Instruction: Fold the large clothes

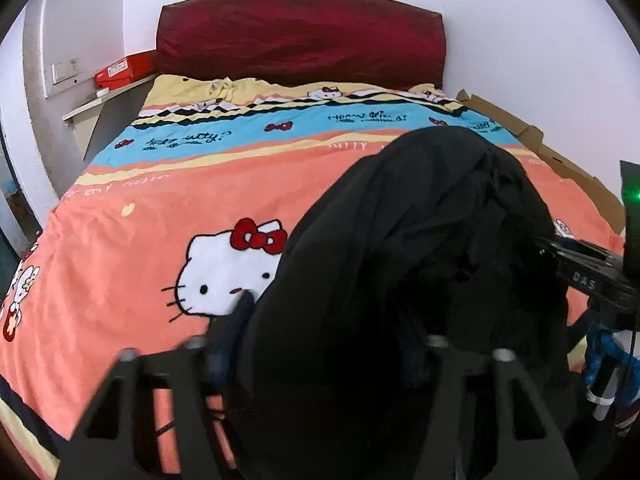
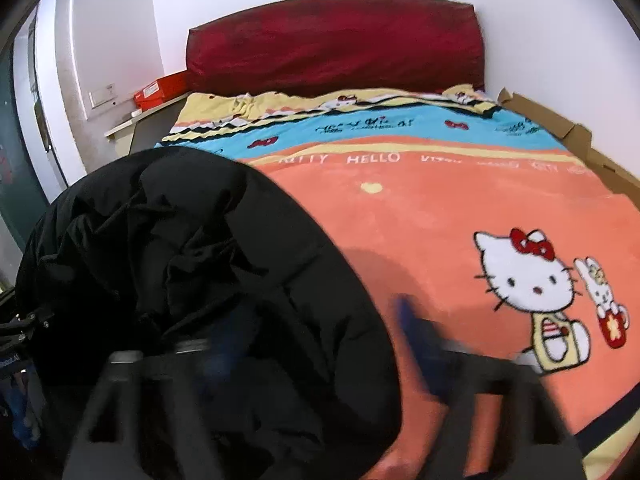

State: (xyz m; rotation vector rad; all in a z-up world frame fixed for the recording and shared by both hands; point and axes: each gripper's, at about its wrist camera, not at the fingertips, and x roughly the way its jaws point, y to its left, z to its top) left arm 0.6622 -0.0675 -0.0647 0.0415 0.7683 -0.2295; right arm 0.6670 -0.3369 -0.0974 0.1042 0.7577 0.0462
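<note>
Black and bunched, the padded coat (image 1: 420, 248) hangs in a heap above the orange cartoon-cat blanket (image 1: 132, 248), draped over both tools. The left gripper (image 1: 320, 344) and right gripper (image 2: 320, 344) are buried in its folds, so their grasp cannot be told. Behind stands a dark red headboard (image 1: 300, 36), a red box (image 1: 124, 68) beside it.
</note>
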